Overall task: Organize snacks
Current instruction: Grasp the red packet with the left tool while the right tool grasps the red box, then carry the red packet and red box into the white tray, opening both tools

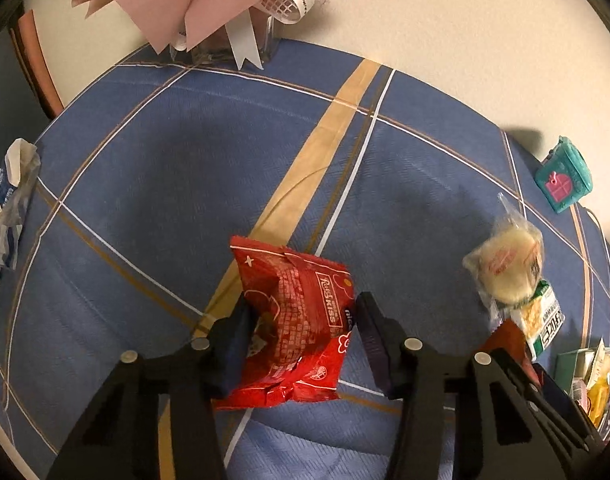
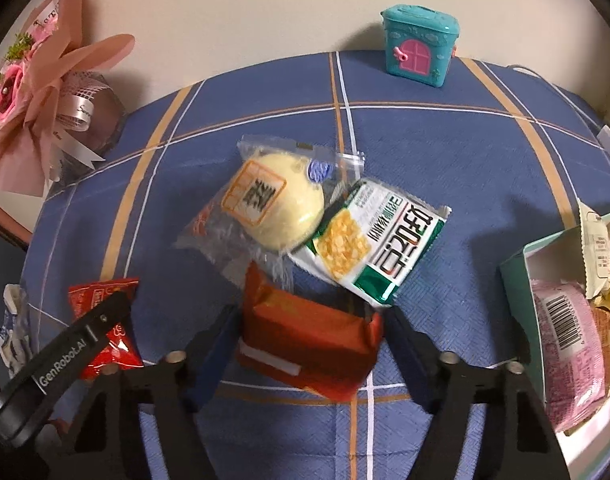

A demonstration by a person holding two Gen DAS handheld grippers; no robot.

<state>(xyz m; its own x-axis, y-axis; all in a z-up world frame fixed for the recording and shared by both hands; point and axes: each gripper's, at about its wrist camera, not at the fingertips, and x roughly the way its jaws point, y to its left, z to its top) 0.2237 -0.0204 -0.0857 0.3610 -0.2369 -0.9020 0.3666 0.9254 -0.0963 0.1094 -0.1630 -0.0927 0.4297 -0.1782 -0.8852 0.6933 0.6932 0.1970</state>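
Observation:
A red snack bag (image 1: 293, 320) is pinched between the pads of my left gripper (image 1: 305, 304), low in the middle of the left wrist view, over the blue checked tablecloth (image 1: 165, 184). My right gripper (image 2: 310, 312) is shut on an orange-red packet (image 2: 305, 340), its fingers pressing both short ends. Just beyond that packet lie a pale bun in a clear wrapper (image 2: 281, 200) and a green and white packet (image 2: 377, 244), overlapping each other. The right wrist view also has the left gripper's arm and the red bag (image 2: 105, 308) at lower left.
A teal-walled box (image 2: 513, 272) holding several wrapped snacks stands at the right edge. At the table's far edge by the wall stands a teal toy house (image 2: 419, 44). A pink bouquet (image 2: 37, 92) fills the far left corner. A blue and white wrapper (image 1: 5, 216) lies at the left.

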